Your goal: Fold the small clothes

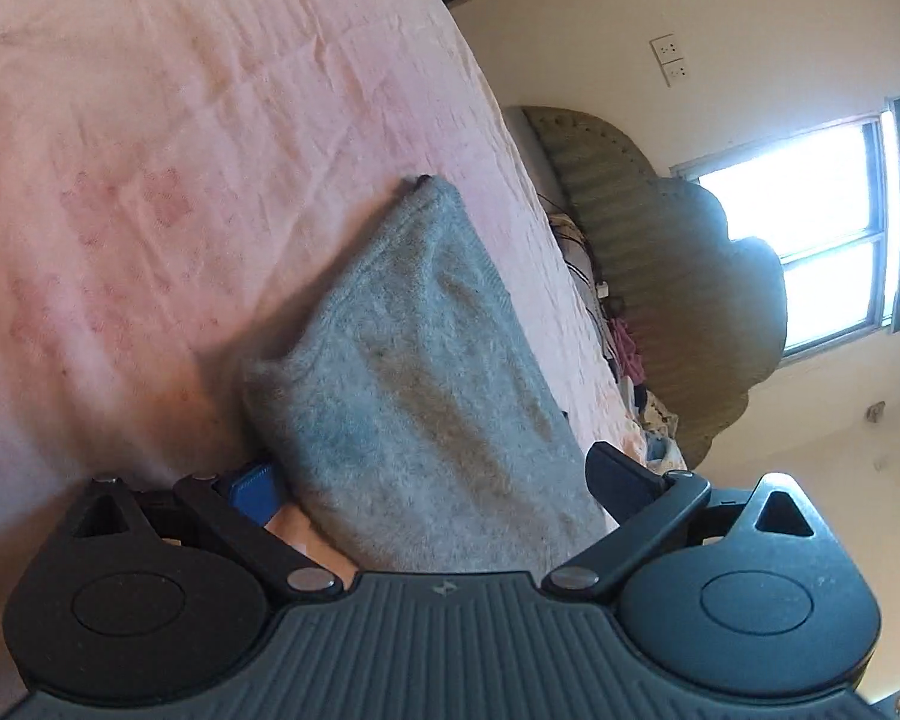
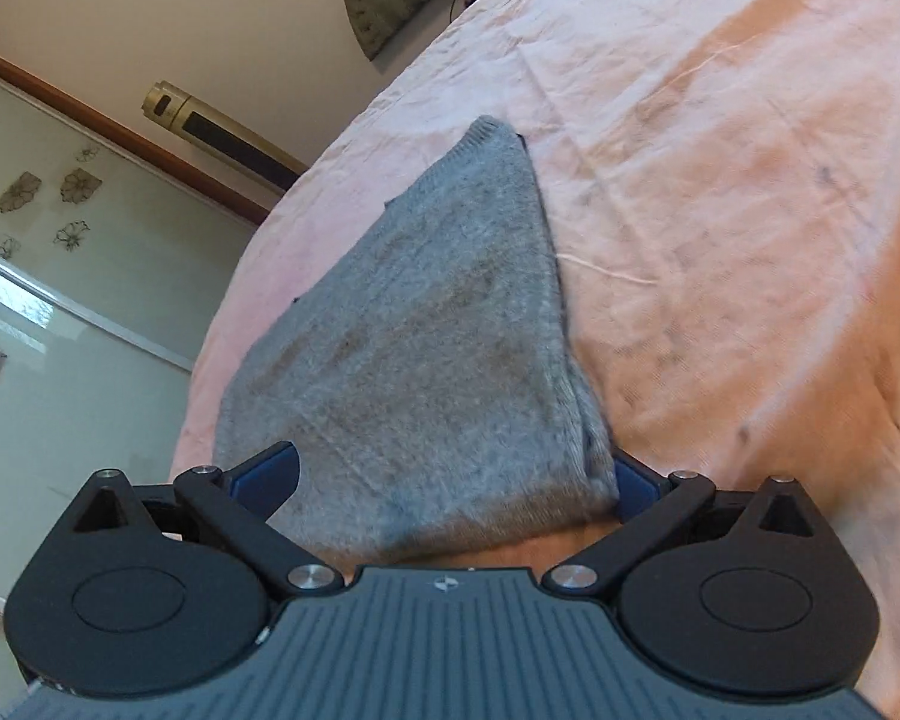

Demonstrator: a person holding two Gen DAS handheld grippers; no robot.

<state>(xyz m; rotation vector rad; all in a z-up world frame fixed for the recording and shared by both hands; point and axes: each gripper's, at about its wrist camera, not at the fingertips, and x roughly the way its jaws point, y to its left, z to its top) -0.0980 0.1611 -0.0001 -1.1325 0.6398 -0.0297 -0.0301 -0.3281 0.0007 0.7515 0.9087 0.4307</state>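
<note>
Grey knit garment [image 1: 414, 372] on pale pink sheet [image 1: 180, 150], blue-padded tongs [image 2: 447, 474]

One grey knit garment [image 1: 414, 372] on one bed; two grippers.

One pink sheet [image 1: 180, 150] covers the bed. One left gripper [image 1: 432, 486] and one right gripper [image 2: 456, 474], each with two fingers. On the wall: two sockets [image 1: 671, 59], one window [image 1: 810, 240], one green headboard [image 1: 660, 276]. One gold cylinder [image 2: 222, 126] shows in the right wrist view.
</note>
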